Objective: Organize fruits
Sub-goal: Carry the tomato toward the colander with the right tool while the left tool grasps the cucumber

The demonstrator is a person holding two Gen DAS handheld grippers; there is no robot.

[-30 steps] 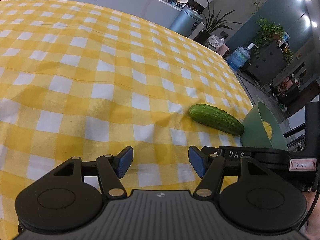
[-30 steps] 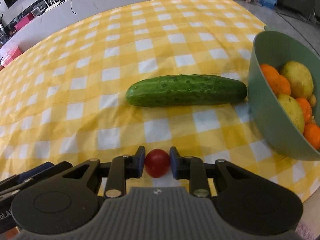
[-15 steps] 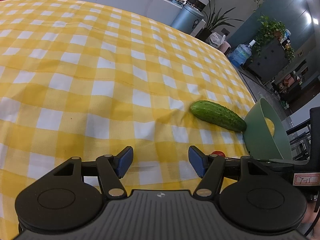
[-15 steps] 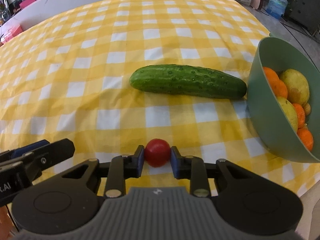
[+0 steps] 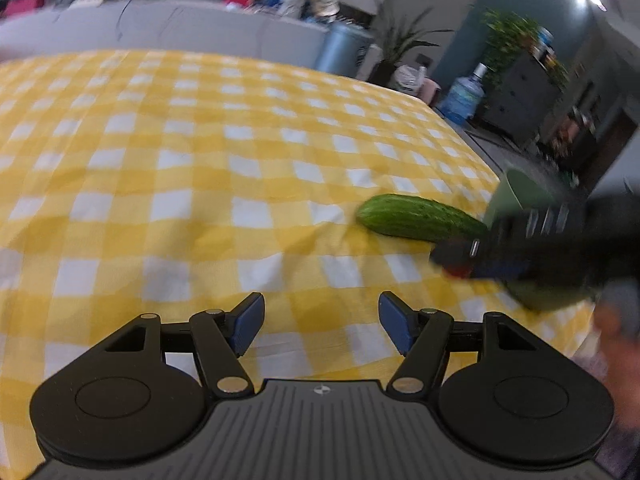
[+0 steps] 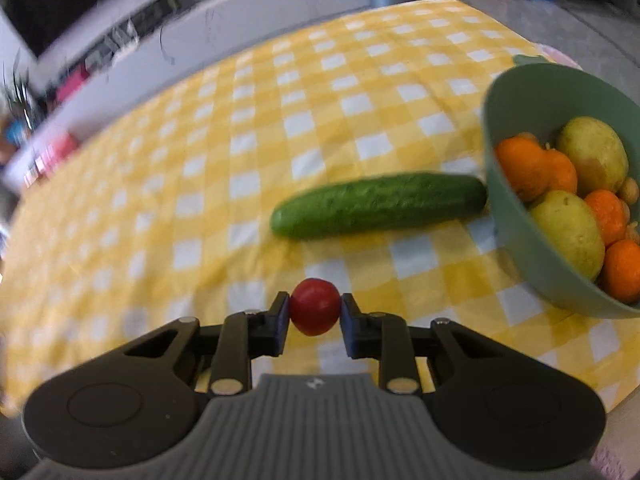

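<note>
Right wrist view: the right hand-held gripper [image 6: 315, 307] holds a small red tomato [image 6: 315, 306] pinched between its two fingertips, above the near part of the table [image 6: 200, 160], which is covered with a yellow and white checked cloth. Beyond the tomato a green cucumber [image 6: 380, 204] lies flat on the cloth, lengthwise across the picture. Its right end sits right at the wall of a green bowl [image 6: 504, 152]; whether the two touch cannot be told. The bowl stands at the right edge of the table and contains oranges [image 6: 536, 168] and yellow-green pears [image 6: 568, 232], piled together. A grey counter runs behind the far edge of the table, blurred.

From the left wrist view, the left hand-held gripper [image 5: 320, 322] is spread wide with nothing between its blue pads [image 5: 248, 320], hanging over bare cloth near the front of the table [image 5: 160, 160]. The cucumber [image 5: 420, 218] lies ahead and to the right. Just right of it the right hand-held gripper [image 5: 460, 266] appears as a dark, blurred shape, with a bit of the red tomato [image 5: 458, 271] showing at its tip, in front of the bowl [image 5: 516, 196]. A water bottle [image 5: 464, 98] and potted plants [image 5: 400, 44] stand on the floor beyond the table.
</note>
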